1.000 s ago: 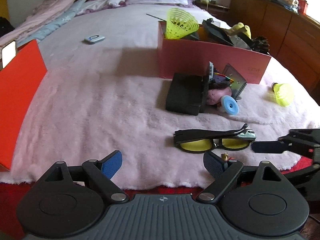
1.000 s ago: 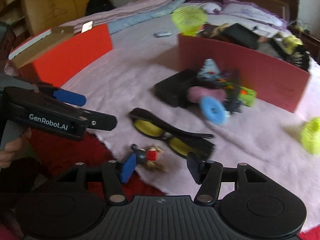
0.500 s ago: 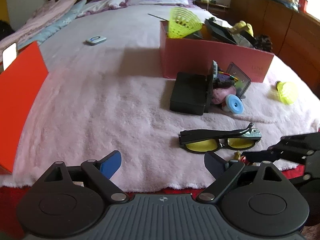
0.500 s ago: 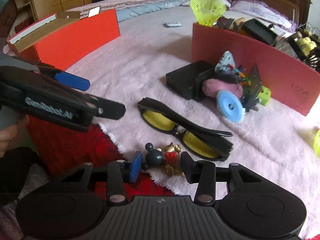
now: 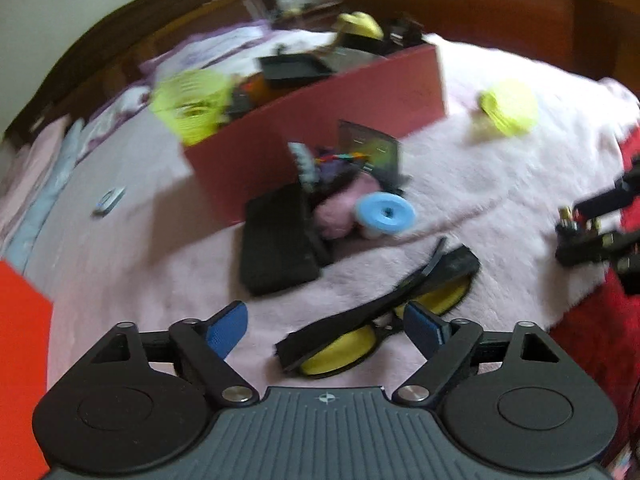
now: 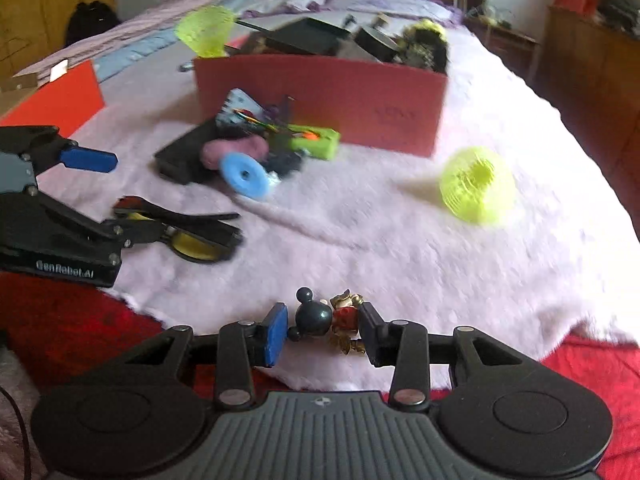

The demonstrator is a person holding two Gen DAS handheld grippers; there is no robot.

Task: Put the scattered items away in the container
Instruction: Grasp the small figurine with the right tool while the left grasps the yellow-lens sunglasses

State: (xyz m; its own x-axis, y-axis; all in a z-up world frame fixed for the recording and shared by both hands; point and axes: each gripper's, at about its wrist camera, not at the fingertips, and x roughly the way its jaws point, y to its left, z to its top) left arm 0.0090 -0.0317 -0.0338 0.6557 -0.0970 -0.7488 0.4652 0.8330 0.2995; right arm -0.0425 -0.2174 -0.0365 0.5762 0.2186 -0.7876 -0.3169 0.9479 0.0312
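Black sunglasses with yellow lenses (image 5: 352,340) lie on the pink blanket between the fingers of my left gripper (image 5: 325,330). Its jaws are closing, and a gap still shows at the left pad (image 5: 226,330). My right gripper (image 6: 322,334) has a small figurine (image 6: 316,318) with a black ball head and red-gold body between its pads; the jaws are closing and both pads touch it. The left wrist view shows that gripper (image 5: 572,224) at the right edge with the figurine. The red box (image 6: 360,92) stands farther up the bed, heaped with items.
A black case (image 5: 276,248), a pink plush, a blue disc (image 5: 384,212) and a green block (image 6: 316,142) cluster before the box. A yellow-green mesh shuttlecock (image 6: 476,184) lies to the right. An orange-red board (image 5: 20,360) stands left. Red bedding borders the blanket's near edge.
My left gripper rolled and moved over the sunglasses, which now lie between its fingers. My right gripper narrowed onto the figurine and swung right with it.
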